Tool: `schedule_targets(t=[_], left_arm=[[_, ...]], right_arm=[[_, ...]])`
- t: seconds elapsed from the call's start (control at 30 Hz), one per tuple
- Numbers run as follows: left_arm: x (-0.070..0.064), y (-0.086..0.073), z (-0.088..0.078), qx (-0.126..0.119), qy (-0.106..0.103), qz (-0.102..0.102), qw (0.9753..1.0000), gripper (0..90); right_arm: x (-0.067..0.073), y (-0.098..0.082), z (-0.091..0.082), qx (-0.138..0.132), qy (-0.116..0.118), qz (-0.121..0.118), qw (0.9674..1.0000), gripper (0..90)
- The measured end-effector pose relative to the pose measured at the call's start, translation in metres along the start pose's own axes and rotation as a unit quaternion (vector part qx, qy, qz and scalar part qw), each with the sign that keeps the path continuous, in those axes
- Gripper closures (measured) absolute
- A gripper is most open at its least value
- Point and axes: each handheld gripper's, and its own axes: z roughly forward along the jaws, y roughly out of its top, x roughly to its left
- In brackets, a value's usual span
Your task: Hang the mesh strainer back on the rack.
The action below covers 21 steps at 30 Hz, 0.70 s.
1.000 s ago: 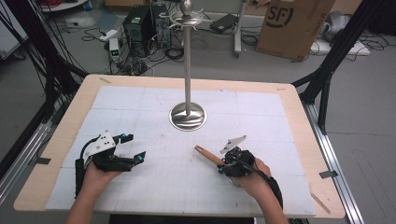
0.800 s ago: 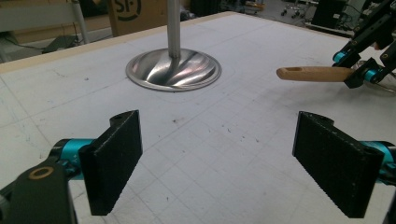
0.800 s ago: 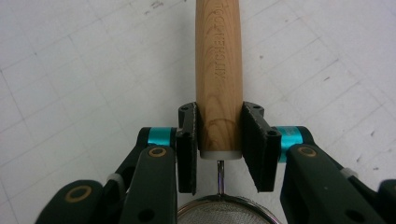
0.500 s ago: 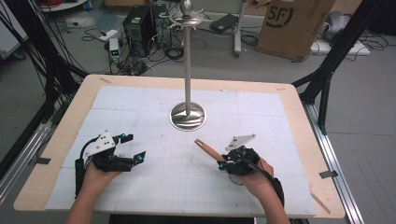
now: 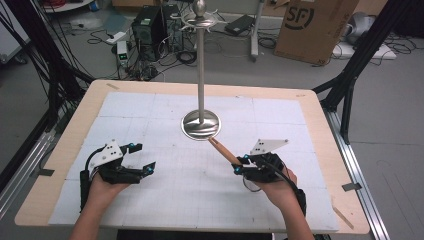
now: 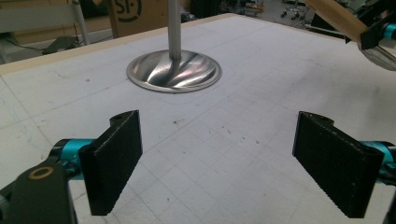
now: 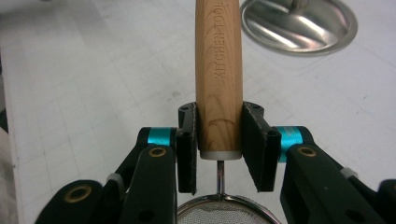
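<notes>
Right gripper [image 5: 239, 165], lower right of the high view, is clamped on the wooden handle [image 7: 218, 79] of a small mesh strainer [image 7: 224, 212]; its 2 jaws press the handle's base near the ferrule, likely for control. The handle points up-left toward the hook stand's round steel base [image 5: 200, 125], probably for hanging. Left gripper [image 5: 142, 159], lower left, rests spread wide and empty, seemingly on standby.

Stand centre, grippers near us.
We see the stand [image 5: 200, 122] mid-table [image 5: 310, 107]; left gripper [image 5: 142, 159] near-left, right gripper [image 5: 239, 165] near-right, its strainer handle [image 5: 224, 150] angled toward the stand base.
</notes>
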Motion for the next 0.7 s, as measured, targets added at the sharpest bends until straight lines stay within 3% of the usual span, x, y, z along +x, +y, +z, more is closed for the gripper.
schedule_targets(t=[0.17,0.7], left_arm=[[0.0,0.0,0.0,0.002,-0.002,0.0,1.0,16.4],[0.0,0.0,0.0,-0.002,-0.003,-0.001,1.0,16.4]], right_arm=[[-0.003,0.007,-0.005,-0.046,0.016,-0.011,0.9987,68.0],[-0.012,0.041,-0.023,-0.114,0.021,-0.017,0.9932,68.0]])
